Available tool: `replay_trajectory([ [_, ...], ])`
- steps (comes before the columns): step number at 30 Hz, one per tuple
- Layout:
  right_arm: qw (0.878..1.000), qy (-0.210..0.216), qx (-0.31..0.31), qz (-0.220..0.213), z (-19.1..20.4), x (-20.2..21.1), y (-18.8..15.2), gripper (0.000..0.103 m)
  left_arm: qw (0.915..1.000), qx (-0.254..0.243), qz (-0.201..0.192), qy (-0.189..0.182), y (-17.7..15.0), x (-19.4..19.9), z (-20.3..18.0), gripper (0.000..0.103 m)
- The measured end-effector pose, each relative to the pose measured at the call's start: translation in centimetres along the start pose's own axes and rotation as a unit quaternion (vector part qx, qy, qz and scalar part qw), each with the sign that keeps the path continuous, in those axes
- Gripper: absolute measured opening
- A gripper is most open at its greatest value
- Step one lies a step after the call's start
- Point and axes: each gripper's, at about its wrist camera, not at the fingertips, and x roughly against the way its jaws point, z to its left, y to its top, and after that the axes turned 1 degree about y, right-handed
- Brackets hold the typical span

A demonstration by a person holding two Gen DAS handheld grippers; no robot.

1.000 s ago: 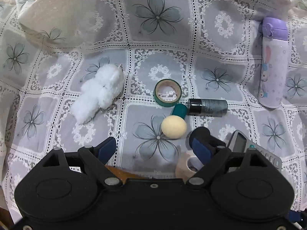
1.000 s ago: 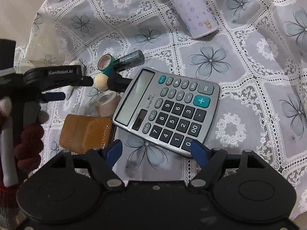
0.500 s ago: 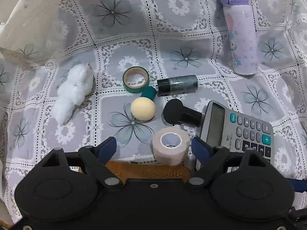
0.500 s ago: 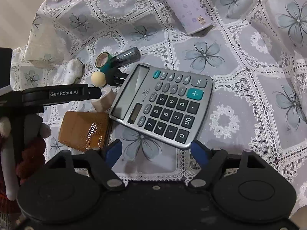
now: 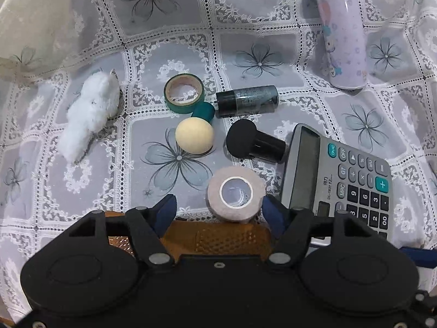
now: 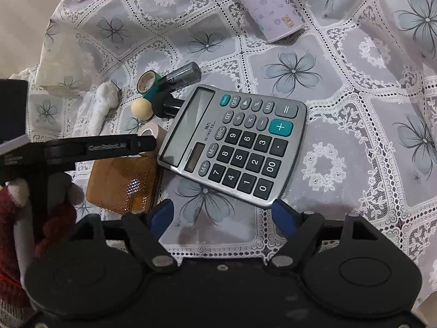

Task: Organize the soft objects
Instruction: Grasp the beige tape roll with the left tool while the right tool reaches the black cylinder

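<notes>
We looked steeply down from each wrist, close above the lace tablecloth [image 5: 262, 38]. Both views shared the calculator [image 5: 352, 180] and beige tape roll [image 5: 236, 194]; our right view also caught the left gripper [image 6: 142, 145] at its left.

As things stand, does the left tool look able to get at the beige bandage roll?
Probably yes. The beige bandage roll sits between the left tool's closing fingers, near the right one, with nothing on top. The calculator lies close beside it, and an orange pouch lies underneath.

White fluffy plush [image 5: 90, 114] lies tilted on lace cloth [image 5: 259, 41], left of clutter.
</notes>
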Motion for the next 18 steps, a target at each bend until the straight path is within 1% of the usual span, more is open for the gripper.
replay_trajectory([
  [3,1.0,0.001,0.002,0.0,0.2,0.0,-0.1,0.079,1.0,0.001,0.0,-0.004,0.2,-0.3,0.2,0.072],
  [7,1.0,0.001,0.001,0.003,0.2,-0.1,0.0,0.079,0.9996,0.01,-0.011,0.024,0.5,-0.6,0.8,0.073],
  [12,1.0,0.007,-0.004,0.006,0.1,-0.1,0.1,0.08,0.9979,0.043,-0.013,0.047,0.8,-1.2,2.3,0.074],
  [15,1.0,0.007,-0.002,0.004,0.2,-0.2,0.2,0.08,0.998,0.047,-0.016,0.038,0.5,-1.0,2.8,0.072],
  [18,1.0,0.008,0.018,-0.01,0.8,0.0,0.8,0.079,0.9986,0.043,-0.009,0.031,0.3,-1.3,3.0,0.074],
])
